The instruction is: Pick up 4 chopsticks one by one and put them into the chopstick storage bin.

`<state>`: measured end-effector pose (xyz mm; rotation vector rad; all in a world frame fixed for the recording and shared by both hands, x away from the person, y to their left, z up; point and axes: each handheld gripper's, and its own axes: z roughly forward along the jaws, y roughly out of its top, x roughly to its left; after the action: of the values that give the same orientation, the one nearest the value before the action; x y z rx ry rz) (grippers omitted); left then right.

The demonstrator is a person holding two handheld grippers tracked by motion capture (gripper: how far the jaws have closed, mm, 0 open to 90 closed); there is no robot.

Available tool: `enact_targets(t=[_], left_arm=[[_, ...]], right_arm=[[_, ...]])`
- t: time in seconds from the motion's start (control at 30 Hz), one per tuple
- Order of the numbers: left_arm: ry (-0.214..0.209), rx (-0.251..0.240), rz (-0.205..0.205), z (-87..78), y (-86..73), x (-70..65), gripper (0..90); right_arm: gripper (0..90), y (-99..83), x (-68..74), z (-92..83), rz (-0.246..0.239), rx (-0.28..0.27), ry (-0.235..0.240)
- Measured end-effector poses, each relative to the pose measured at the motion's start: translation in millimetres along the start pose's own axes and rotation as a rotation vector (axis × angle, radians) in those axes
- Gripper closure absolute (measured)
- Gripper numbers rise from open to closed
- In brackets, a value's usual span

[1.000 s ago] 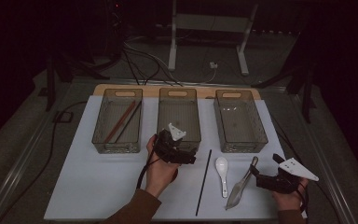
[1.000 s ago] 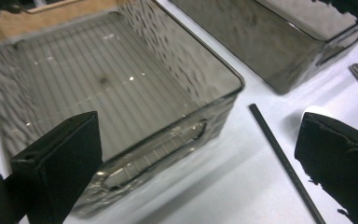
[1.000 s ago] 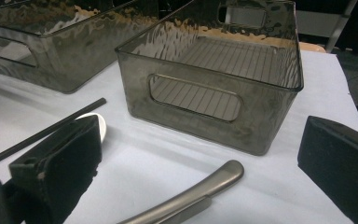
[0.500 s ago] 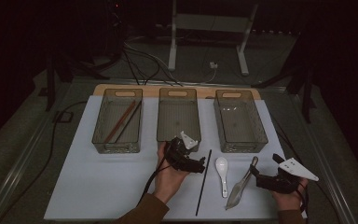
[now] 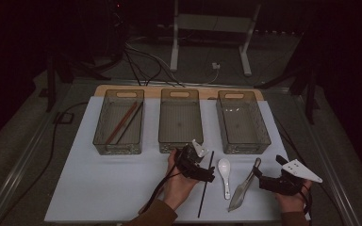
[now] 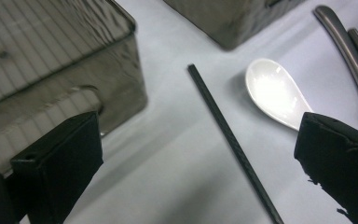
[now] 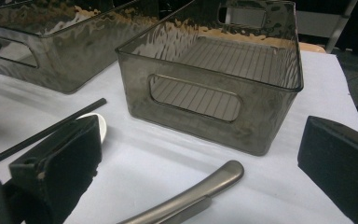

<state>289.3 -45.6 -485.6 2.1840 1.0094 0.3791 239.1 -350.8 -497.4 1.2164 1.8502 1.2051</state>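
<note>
Chopstick (image 6: 223, 135), black, single, thin and straight. Lies flat on the white mat (image 5: 99, 188), near the front edge and a little right of centre, running front to back; far tip just short of the middle bin (image 5: 180, 120). Apart from the white spoon (image 5: 224, 168) just to its right. Framed between the jaws in the left gripper view, not yet touched.

Handling, as judged: very light, stiff, smooth-skinned, likely to roll or skid on the mat if nudged from one side. Not fragile. Best taken across its width near mid-length, jaws lowered to the mat on both sides, so it stays level once lifted; a hold near a tip would let it droop or swivel.

Left gripper (image 5: 199, 165): over the chopstick's upper half, jaws spread wide, nothing held.

Right gripper (image 5: 269, 183): near the front right corner of the mat, jaws wide, empty, beside the metal tongs (image 5: 245, 186); tongs handle (image 7: 191, 196) lies between its jaws.

Other items:
- Left bin (image 5: 119, 121), toward the back left of the mat, holding two chopsticks, one reddish-brown, one dark (image 5: 122, 123).
- Middle bin, apparently empty.
- Right bin (image 5: 242, 120), toward the back right, apparently empty.
- Spoon, ceramic-looking, bowl upward, between chopstick and tongs.
</note>
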Motion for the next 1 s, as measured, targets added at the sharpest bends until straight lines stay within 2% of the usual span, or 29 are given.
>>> enact_targets(t=[0.2, 0.3, 0.33, 0.43, 0.57, 0.83, 1.0], left_arm=[[-0.024, 0.049, 0.023, 8.2, -5.0, -8.9, 2.1], [-0.010, 0.075, 0.036, 14.2, -8.5, -15.7, 4.2], [0.003, 0.078, 0.039, 15.6, -10.1, -17.3, 7.3], [0.005, 0.084, 0.041, 19.1, -14.4, -18.5, 17.7], [-0.010, 0.112, 0.042, 22.6, -19.5, -17.8, 34.6], [-0.019, 0.119, 0.047, 22.7, -20.6, -17.1, 46.5], [-0.020, 0.122, 0.020, 19.5, -21.0, -7.9, 67.1]], right_arm=[[0.0, 0.0, 0.2, 0.2, -0.003, 0.001, 0.000], [0.0, -0.1, 0.1, 0.2, -0.002, 0.002, 0.000], [0.0, -0.1, 0.1, 0.1, -0.002, 0.001, -0.001], [0.0, -0.1, 0.1, 0.0, -0.001, 0.000, -0.001], [0.0, -0.1, 0.0, 0.1, -0.002, 0.001, 0.000], [0.0, -0.2, 0.4, 0.6, -0.004, 0.005, 0.000], [0.0, -0.2, 0.2, 0.4, -0.003, 0.005, 0.000]])
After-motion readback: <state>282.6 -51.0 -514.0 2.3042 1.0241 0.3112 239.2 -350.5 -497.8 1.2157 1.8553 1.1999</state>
